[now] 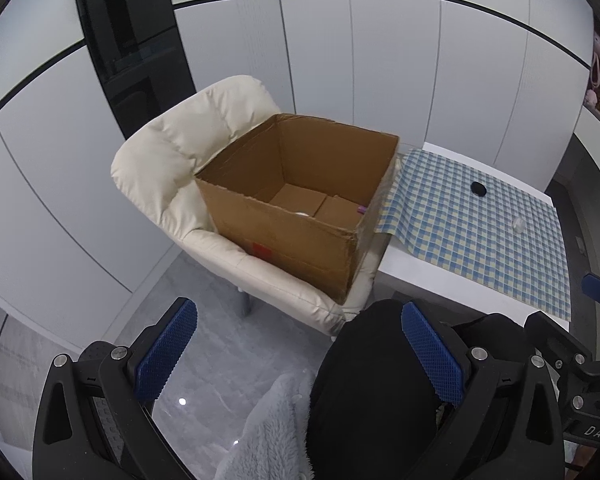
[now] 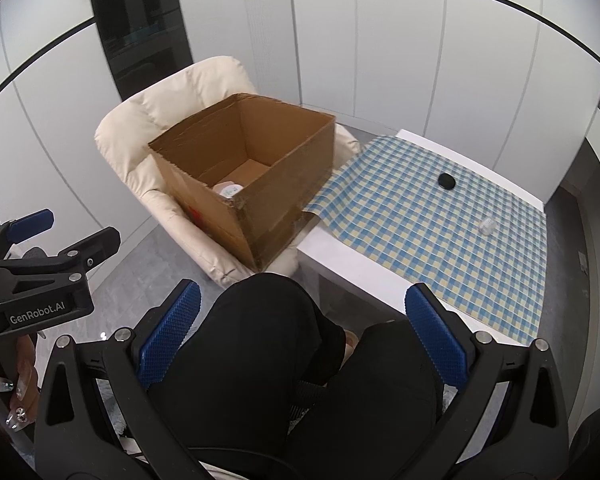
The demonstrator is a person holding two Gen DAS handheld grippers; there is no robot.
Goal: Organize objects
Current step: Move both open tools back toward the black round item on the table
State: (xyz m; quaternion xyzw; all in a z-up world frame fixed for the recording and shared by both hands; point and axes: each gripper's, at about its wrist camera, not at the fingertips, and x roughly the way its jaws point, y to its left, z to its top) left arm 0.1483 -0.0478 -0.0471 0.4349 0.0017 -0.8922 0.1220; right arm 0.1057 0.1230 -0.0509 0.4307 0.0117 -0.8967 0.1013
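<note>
While both tools are hovering low over the person's black-trousered knees (image 2: 268,332), the left gripper (image 1: 300,354) is holding its blue ribbed pads spread wide with nothing between them, and the right gripper (image 2: 302,334) is likewise standing wide apart and empty. An open brown cardboard box (image 1: 296,208) is sitting on the seat of a cream padded armchair (image 1: 188,148), just beside the white counter (image 2: 352,260). A white round container (image 2: 228,190) is lying on the box floor, and a small purple item (image 1: 361,210) is showing at the inner right wall. A blue-and-yellow checked cloth (image 2: 432,232) is covering most of the counter, its near corner touching the box. On the cloth, a small black round disc (image 2: 446,181) is resting toward the far side, and a small clear, roundish object (image 2: 488,225) is lying well apart from it, nearer the right edge. A fluffy grey fabric (image 1: 276,432) is showing beside the knee in the left wrist view.
</note>
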